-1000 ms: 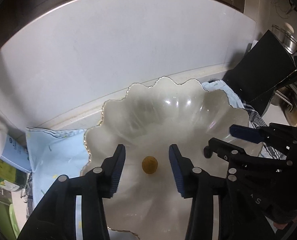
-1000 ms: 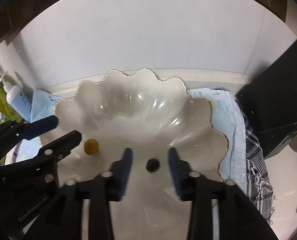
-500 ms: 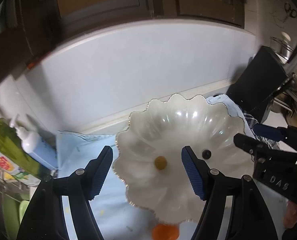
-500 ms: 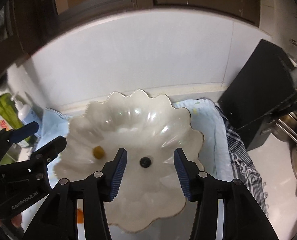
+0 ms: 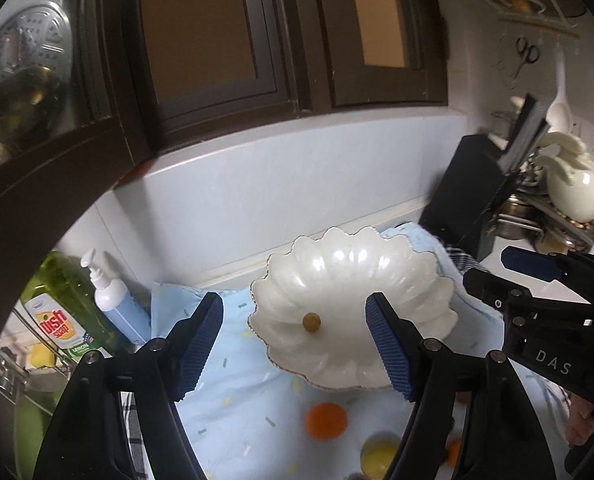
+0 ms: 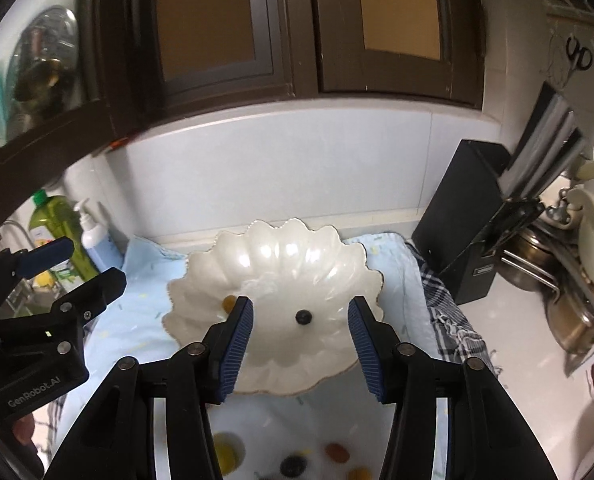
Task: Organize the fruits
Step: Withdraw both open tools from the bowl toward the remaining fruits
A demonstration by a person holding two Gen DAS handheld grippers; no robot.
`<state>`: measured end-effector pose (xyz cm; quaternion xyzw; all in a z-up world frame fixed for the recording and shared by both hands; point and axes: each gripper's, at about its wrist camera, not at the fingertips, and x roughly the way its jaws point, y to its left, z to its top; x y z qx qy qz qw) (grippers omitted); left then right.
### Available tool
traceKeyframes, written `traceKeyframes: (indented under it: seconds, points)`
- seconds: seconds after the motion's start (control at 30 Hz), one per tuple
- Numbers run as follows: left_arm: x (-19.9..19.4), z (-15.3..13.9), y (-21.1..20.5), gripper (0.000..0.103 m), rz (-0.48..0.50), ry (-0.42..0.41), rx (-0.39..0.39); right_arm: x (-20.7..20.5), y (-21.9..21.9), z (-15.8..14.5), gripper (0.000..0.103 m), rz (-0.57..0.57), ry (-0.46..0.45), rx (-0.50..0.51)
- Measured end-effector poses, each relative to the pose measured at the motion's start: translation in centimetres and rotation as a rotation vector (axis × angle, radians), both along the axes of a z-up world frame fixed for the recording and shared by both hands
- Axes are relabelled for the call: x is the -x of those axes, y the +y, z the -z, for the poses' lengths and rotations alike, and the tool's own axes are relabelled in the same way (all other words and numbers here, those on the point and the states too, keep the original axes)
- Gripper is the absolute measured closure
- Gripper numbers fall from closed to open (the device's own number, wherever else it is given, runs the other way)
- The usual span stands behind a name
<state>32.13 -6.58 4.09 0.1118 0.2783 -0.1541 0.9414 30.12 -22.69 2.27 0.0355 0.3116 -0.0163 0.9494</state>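
A white scalloped bowl stands on a light blue cloth. In it lie a small brownish-yellow fruit and a small dark fruit. My left gripper is open and empty, raised above the bowl's near side. My right gripper is open and empty, also above the bowl. On the cloth in front of the bowl lie loose fruits: an orange one, a yellow one, a dark one and a reddish one.
A green dish-soap bottle and a pump bottle stand at the left. A black knife block and metal pots stand at the right, with a checked towel beside the cloth. Dark cabinets hang above.
Both grippers have opened wider and pulled up and back from the bowl. The two small fruits stay in the bowl, and the loose fruits on the cloth have come into view.
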Motion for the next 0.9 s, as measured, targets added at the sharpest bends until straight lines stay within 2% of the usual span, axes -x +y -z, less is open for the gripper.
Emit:
traceKeyframes:
  seconds: [0.3, 0.53, 0.63, 0.77, 0.9]
  points:
    - [5.0, -1.2, 2.2, 0.03, 0.02, -0.045, 0.031, 5.5, 1.5, -0.8, 0.046, -0.014, -0.065, 0.023]
    - [9.0, -0.8, 3.7, 0.03, 0.032, -0.062, 0.078, 8.9, 2.4, -0.7, 0.046, -0.038, -0.079, 0.011]
    - [10.3, -0.2, 4.0, 0.03, 0.035, -0.074, 0.072, 10.2, 2.8, -0.1, 0.046, -0.043, -0.076, 0.024]
    - [11.5, 1.1, 4.3, 0.03, 0.025, -0.06, 0.077, 11.5, 2.9, 1.1, 0.046, -0.033, -0.052, 0.037]
    - [12.2, 2.8, 4.5, 0.03, 0.033, -0.006, 0.084, 12.5, 2.9, 2.4, 0.046, -0.023, -0.027, 0.044]
